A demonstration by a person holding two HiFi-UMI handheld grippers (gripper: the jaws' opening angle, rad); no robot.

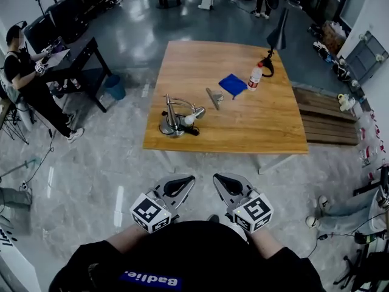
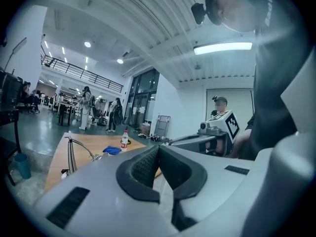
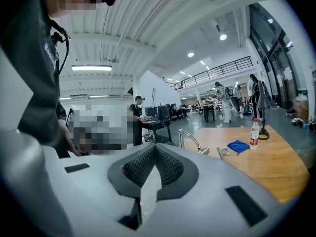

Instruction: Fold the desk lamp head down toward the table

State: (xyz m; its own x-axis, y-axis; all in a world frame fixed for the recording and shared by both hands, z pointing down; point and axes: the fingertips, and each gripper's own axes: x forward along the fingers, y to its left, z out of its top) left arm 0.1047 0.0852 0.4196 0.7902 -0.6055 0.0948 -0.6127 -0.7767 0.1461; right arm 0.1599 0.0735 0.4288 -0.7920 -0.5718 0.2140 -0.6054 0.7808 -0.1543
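Jaws of my left gripper [image 1: 174,187] and right gripper [image 1: 231,185] are shut, empty. The lamp [image 1: 177,118] stands well ahead, nearer the left.

From the head we look steeply down, the counter [image 1: 267,126] far off at twelve o'clock; the left gripper view catches it at nine, the right gripper view at three.

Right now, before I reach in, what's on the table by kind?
desk lamp: 1
blue cloth: 1
plastic bottle: 1
small metal piece: 1
black stand: 1
Total: 5
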